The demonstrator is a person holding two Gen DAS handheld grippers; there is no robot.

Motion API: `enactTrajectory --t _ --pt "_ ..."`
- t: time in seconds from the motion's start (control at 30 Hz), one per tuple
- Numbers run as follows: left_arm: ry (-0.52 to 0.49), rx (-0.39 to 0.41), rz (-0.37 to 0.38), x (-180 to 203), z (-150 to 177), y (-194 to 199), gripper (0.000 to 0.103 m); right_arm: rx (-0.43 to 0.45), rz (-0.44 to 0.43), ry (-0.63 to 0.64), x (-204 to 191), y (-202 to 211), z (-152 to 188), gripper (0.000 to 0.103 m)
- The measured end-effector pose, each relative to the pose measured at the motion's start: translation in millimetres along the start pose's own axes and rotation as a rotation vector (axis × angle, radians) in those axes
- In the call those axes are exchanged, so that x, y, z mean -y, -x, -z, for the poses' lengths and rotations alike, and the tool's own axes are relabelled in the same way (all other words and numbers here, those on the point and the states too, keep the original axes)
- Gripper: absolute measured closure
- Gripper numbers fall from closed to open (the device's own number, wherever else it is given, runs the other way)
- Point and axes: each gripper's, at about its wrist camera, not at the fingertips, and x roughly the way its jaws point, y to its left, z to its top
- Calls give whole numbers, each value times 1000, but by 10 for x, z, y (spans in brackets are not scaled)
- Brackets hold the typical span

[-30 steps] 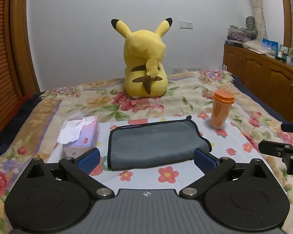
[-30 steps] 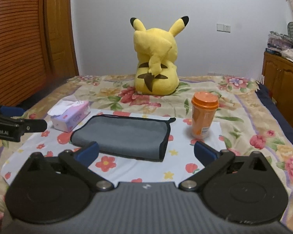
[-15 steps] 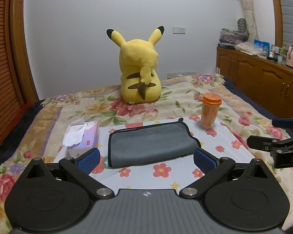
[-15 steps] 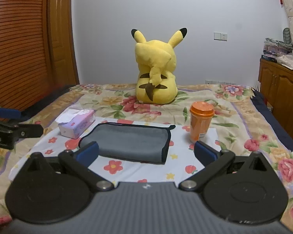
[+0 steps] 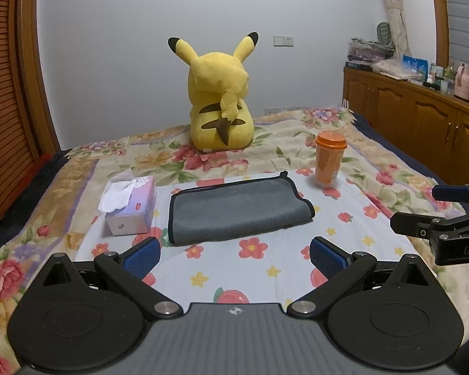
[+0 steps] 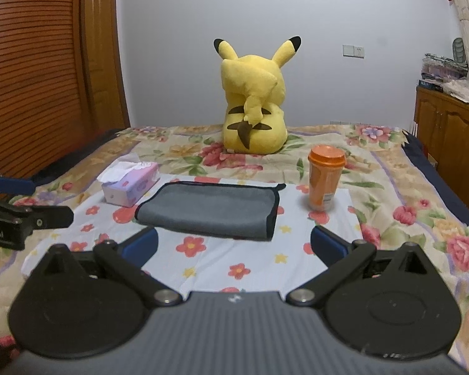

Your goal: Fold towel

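Ahead of both grippers, a grey microfibre towel with black edge binding (image 5: 239,211) lies flat on a pale sheet printed with red flowers and yellow stars (image 5: 259,268), which is spread over a bed with a floral cover (image 5: 400,184). It lies as a wide band, with a small black loop sticking up at its far right corner. The left gripper (image 5: 234,257) is held above the sheet just short of the towel's near edge, its jaws spread wide and its blue-padded fingertips (image 5: 142,257) bare, clasping nothing. The right gripper (image 6: 234,245) is likewise spread wide and holds nothing, its fingertips apart from the towel's near edge; it also appears at the right edge of the left wrist view, well to the side of the towel. A pink and lilac cardboard tissue box with a white tissue poking out (image 5: 129,204) sits just left of the towel, not touching it. An orange plastic cup with an orange lid (image 5: 330,162) stands upright near the towel's far right corner. Beyond them a large yellow plush toy with black-tipped ears (image 5: 220,100) sits with its back to the cameras, near the white wall. A wooden cabinet (image 5: 422,125) runs along the right side of the room.
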Motion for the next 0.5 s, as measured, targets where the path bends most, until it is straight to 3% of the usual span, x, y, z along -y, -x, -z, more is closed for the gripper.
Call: enactTrajectory --t 0.5 --pt "26 -37 8 70 314 11 0 -13 12 0 -46 98 198 0"
